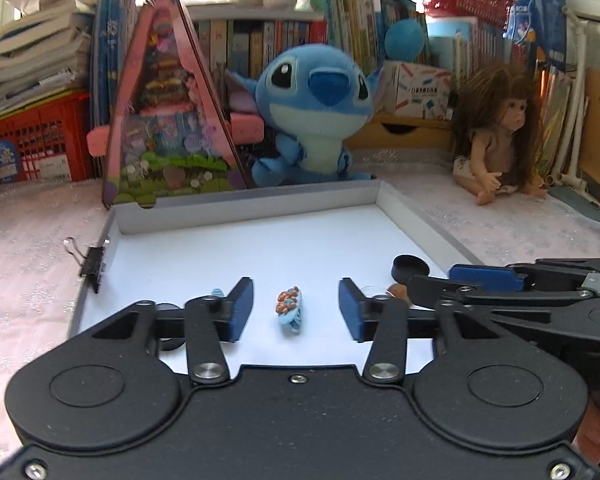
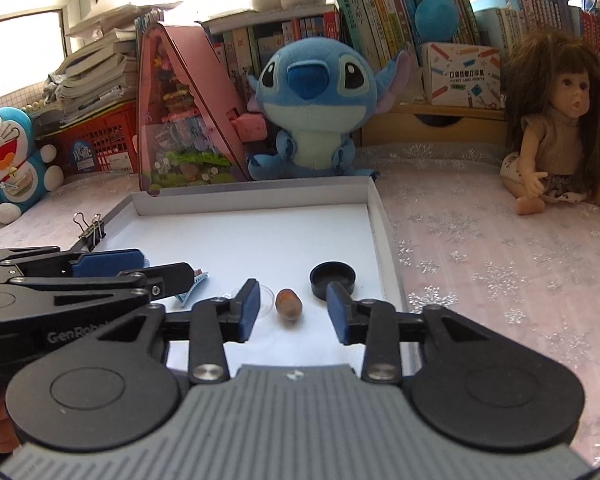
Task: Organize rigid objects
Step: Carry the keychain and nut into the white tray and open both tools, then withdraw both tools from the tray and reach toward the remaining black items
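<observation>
A shallow white tray (image 1: 252,204) lies on the table. In the left wrist view a small blue hair clip with a brown ornament (image 1: 289,307) lies between the fingers of my open, empty left gripper (image 1: 296,307). A black round lid (image 1: 410,267) sits at the tray's right. In the right wrist view a small brown oval piece (image 2: 288,305) lies between the fingers of my open, empty right gripper (image 2: 293,308). The black lid (image 2: 332,278) is just beyond it, and a clear disc (image 2: 266,296) lies by the left finger. A light blue clip (image 2: 192,285) is partly hidden under the left gripper.
A black binder clip (image 1: 94,266) grips the tray's left wall. Behind the tray stand a blue plush (image 1: 314,116), a pink triangular toy box (image 1: 168,120), a doll (image 1: 496,136), books and red baskets. The other gripper reaches in from the side in each view.
</observation>
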`<state>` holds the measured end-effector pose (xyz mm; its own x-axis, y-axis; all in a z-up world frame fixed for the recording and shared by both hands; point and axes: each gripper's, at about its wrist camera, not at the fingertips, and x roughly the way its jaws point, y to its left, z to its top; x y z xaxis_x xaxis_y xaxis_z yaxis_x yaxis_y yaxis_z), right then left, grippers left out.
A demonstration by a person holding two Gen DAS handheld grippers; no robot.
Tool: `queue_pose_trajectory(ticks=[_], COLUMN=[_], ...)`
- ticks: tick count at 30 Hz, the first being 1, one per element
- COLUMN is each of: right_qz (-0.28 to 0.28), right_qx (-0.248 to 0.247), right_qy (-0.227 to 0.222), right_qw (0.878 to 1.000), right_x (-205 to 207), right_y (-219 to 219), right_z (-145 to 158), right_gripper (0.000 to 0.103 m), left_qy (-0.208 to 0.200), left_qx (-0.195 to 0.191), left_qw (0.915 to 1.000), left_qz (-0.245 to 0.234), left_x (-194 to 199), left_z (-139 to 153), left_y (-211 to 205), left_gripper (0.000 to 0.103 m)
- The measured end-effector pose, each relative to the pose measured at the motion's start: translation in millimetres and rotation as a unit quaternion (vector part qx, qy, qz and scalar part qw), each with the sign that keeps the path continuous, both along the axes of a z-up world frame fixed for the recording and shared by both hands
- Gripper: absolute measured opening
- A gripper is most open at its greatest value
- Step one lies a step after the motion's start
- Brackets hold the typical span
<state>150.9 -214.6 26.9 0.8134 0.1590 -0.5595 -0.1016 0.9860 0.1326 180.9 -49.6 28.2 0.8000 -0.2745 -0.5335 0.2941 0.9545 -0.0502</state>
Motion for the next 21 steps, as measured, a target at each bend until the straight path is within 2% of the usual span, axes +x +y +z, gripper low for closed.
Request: queue_pose_trajectory(ticks=[3, 13, 21], right_qz=[0.005, 0.023, 0.030], right_qx=[-0.007, -0.016, -0.011], right_qy=[-0.011, -0.042, -0.048], right_qw=[1.000, 0.999, 0.998], right_x=[-13.2, -61.4, -91.2], right_y=[-2.1, -5.9, -9.0], right_z=[6.0, 15.7, 12.6], right_gripper=[0.066, 0.083, 0.086], left_qy=[-0.014, -0.038, -0.041], left_qx=[-0.007, -0.023, -0.029], left_qw=[0.9999, 0.9990, 0.9985], left_qz=[0.001, -0.009, -0.020], left_x=[-17.5, -78.4, -115.9], left_z=[6.8, 14.0, 8.3], left_y=[6.8, 25.5, 34.1], left_gripper=[0.058, 0.074, 0.077])
